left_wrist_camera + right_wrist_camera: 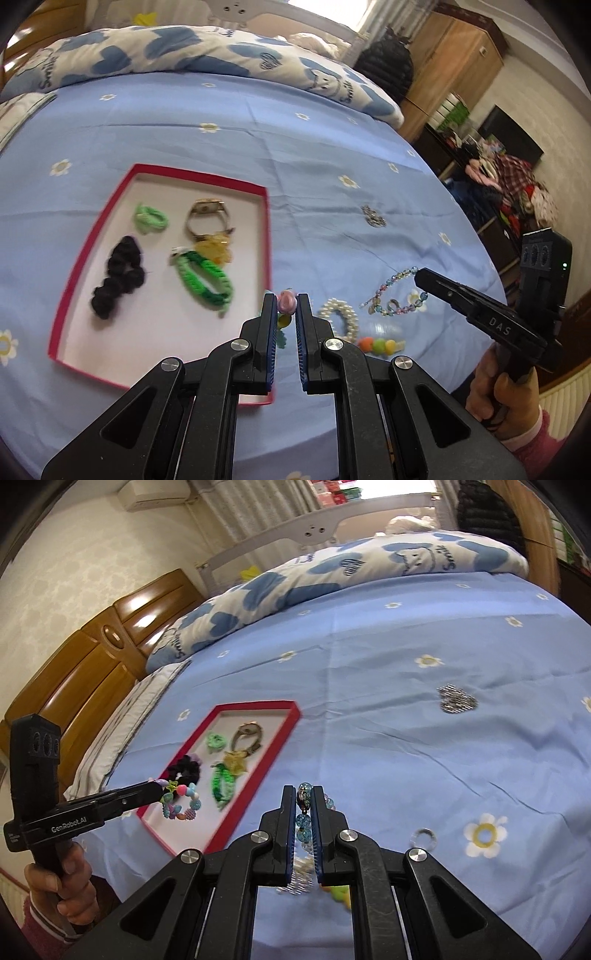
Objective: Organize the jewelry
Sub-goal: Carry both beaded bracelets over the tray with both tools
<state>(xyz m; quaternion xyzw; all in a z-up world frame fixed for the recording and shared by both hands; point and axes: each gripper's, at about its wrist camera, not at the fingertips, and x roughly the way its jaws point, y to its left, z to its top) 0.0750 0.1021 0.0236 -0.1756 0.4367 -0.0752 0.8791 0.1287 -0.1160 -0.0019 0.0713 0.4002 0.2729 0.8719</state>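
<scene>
A red-rimmed white tray [264, 229] lies on the blue bedsheet and holds a black scrunchie [118, 277], a light green hair tie [149, 218], a gold watch [208, 218], a yellow piece and a green braided bracelet [203, 278]. My left gripper [286, 301] is shut on a colourful bead bracelet [181, 801], held above the tray's near corner. My right gripper [304, 799] is shut on a blue-green glass bead bracelet [393, 295], lifted off the sheet. A pearl bracelet [338, 317] and a bead hair clip [378, 345] lie on the sheet.
A silver sequin piece [457, 698] lies on the sheet to the right, and a small clear ring [423, 837] lies near my right gripper. A folded blue-heart quilt [184, 51] fills the far side of the bed. A wooden headboard [74, 672] stands at left.
</scene>
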